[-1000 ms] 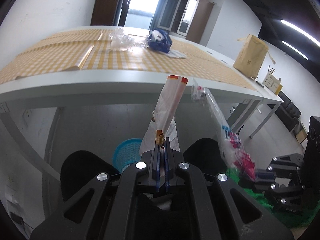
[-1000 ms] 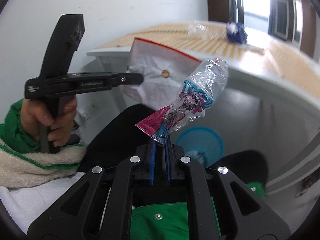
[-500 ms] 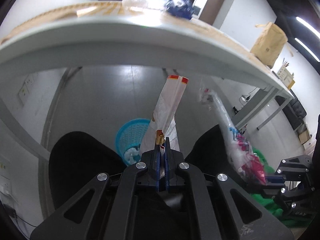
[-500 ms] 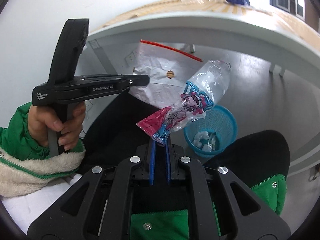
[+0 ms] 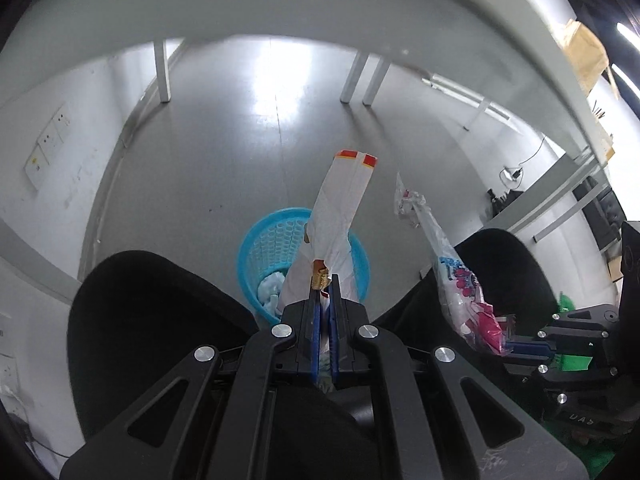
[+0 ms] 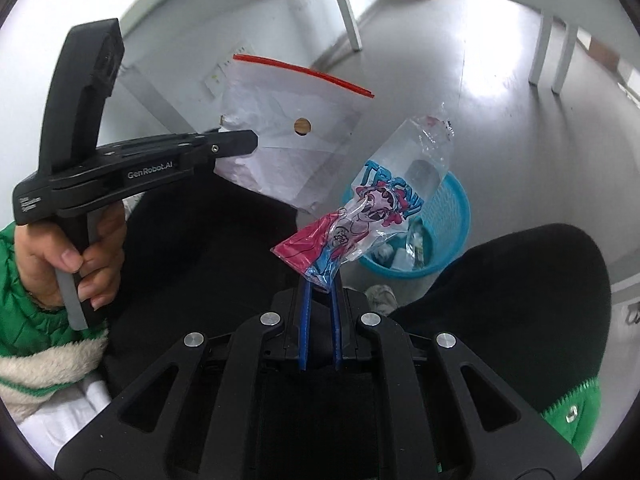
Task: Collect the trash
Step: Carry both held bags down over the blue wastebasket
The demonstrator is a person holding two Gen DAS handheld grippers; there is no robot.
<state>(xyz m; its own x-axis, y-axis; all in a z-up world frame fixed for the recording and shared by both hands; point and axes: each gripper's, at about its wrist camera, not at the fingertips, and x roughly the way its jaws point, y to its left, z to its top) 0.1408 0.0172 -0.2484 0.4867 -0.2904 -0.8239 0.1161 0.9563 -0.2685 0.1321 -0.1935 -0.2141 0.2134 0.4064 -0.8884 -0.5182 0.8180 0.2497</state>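
trash: two pieces are in hand right now, neither binned yet. left tongs (image 5: 325, 280) are clamped shut on the lower edge of a white zip bag (image 5: 340, 216) with a red strip at its top; the bag stands up from the tips, directly over the blue basket (image 5: 264, 240) in that view. right tongs (image 6: 320, 280) are pinched on the corner of a clear printed wrapper (image 6: 376, 208) (pink and blue cartoon print), which sticks up and toward the basket (image 6: 456, 208) on the floor.

both pieces hang under the surface (image 5: 280, 0), above the person's black-trousered knees, near the basket but not inside it. the basket already holds some pale crumpled stuff at the bottom, maybe tissue or wrappers, too small to tell.

progress: pickup for these two is done, carry looks about finished, the drop is what's left. judging by the angle, each piece needs to sit squarely above the rim before the tongs let go, since light film could drift and land on the floor. whether more litter remains up on the surface can't be seen from here.
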